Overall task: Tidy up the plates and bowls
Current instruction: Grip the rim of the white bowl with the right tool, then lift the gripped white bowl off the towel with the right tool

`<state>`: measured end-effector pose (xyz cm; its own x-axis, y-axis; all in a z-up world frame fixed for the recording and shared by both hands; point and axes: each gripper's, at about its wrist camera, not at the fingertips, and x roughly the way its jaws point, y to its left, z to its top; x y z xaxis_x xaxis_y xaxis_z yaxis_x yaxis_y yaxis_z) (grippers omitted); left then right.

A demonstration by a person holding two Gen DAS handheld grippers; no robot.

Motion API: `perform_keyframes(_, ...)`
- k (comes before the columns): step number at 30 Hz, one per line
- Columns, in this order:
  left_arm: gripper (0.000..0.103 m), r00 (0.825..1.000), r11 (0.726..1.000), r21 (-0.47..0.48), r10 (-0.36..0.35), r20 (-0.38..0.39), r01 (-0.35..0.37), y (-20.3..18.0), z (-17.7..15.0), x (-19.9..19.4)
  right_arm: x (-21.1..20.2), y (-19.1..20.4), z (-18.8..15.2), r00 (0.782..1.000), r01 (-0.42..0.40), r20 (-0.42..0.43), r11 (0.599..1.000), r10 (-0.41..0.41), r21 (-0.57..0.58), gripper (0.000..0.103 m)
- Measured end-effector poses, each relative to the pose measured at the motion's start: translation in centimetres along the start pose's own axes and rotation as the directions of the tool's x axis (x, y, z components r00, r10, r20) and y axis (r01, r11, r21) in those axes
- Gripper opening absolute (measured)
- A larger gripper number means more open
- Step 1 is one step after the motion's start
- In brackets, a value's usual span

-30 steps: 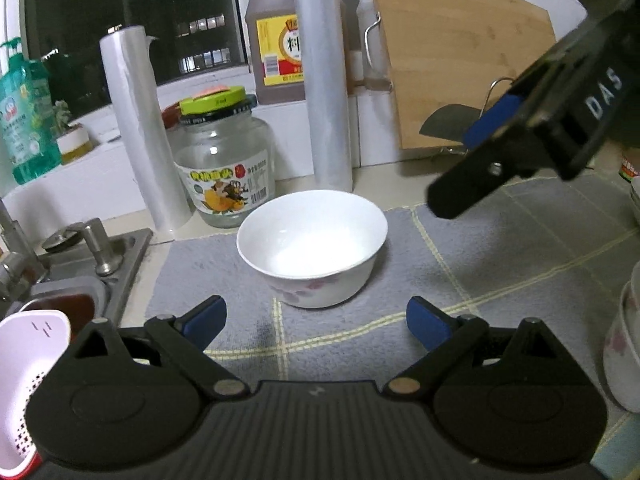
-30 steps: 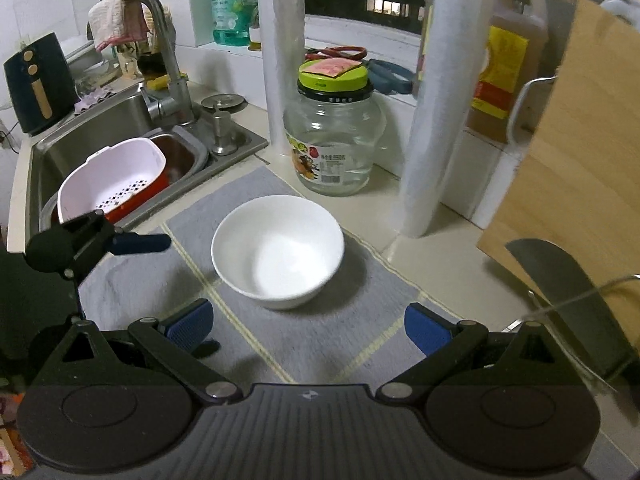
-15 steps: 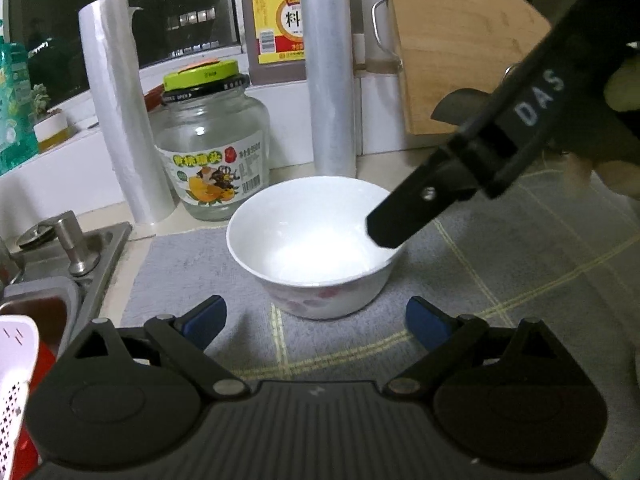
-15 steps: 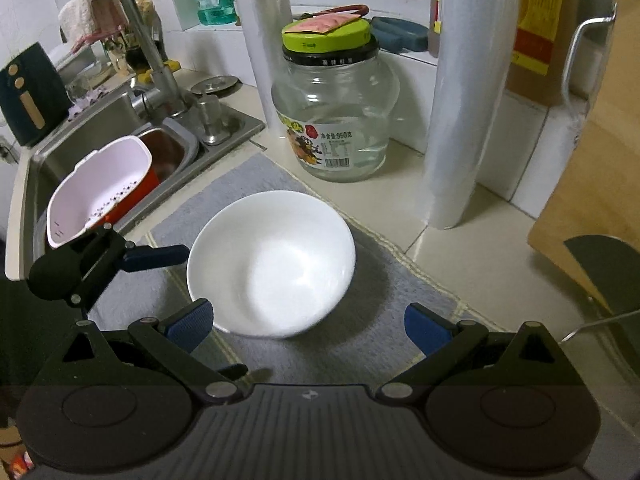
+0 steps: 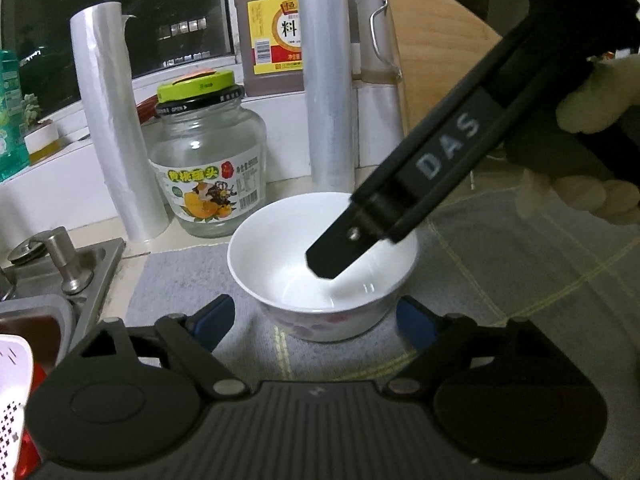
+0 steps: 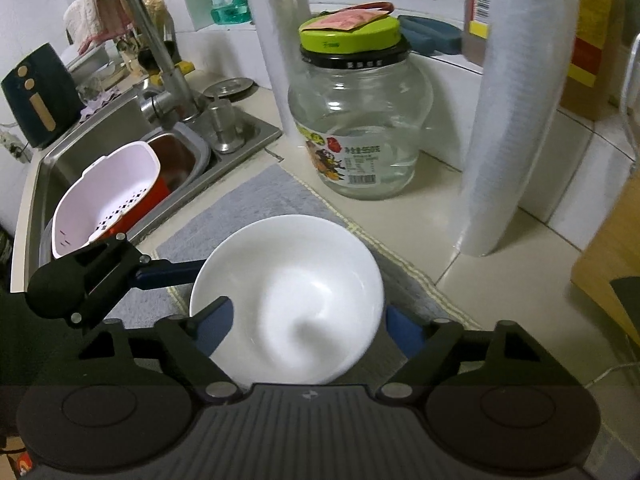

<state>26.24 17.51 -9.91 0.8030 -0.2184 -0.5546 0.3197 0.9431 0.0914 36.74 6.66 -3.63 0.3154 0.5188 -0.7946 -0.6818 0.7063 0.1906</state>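
Now that your right hand-held gripper point(image 6: 306, 326) has come down close, its spread fingers sit on both sides of the white bowl point(image 6: 288, 300). Your left hand-held gripper point(image 5: 316, 320) waits wide open at the bowl's nine o'clock. The bowl rests on the gray mat point(image 6: 256, 200), so squeeze next.

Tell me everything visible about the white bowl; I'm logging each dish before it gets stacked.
The white bowl looks like glazed ceramic, glossy and empty inside, with a faint pink floral print low on its outer wall. It stands upright on the grey mat, in front of the glass jar. The right gripper has open jaws either side of it; contact is unclear.
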Motion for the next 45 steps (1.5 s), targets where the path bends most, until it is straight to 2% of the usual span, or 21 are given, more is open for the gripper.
perform_keyframes(8, 0.082, 1.000, 1.000, -0.002, -0.017, 0.005, 0.017, 0.1, 0.2, 0.3, 0.3, 0.0, 0.2, 1.000, 0.001, -0.005, 1.000, -0.001, 0.000, 0.082)
perform_keyframes(26, 0.083, 1.000, 1.000, 0.003, -0.015, 0.020, 0.015, 0.0, 0.2, 0.3, 0.9, -0.5, 0.5, 1.000, -0.010, 0.007, 0.999, 0.010, 0.036, 0.082)
perform_keyframes(30, 0.083, 1.000, 1.000, 0.006, -0.009, 0.021, 0.009, 0.0, 0.2, 0.2, 1.0, -0.6, 0.5, 1.000, -0.011, 0.007, 0.999, 0.011, 0.039, 0.078)
perform_keyframes(45, 0.083, 0.998, 0.999, 0.003, -0.040, 0.038, 0.040, -0.6, 0.6, -1.6, -0.8, 0.2, -0.4, 1.000, -0.003, 0.012, 0.999, 0.003, 0.037, 0.078)
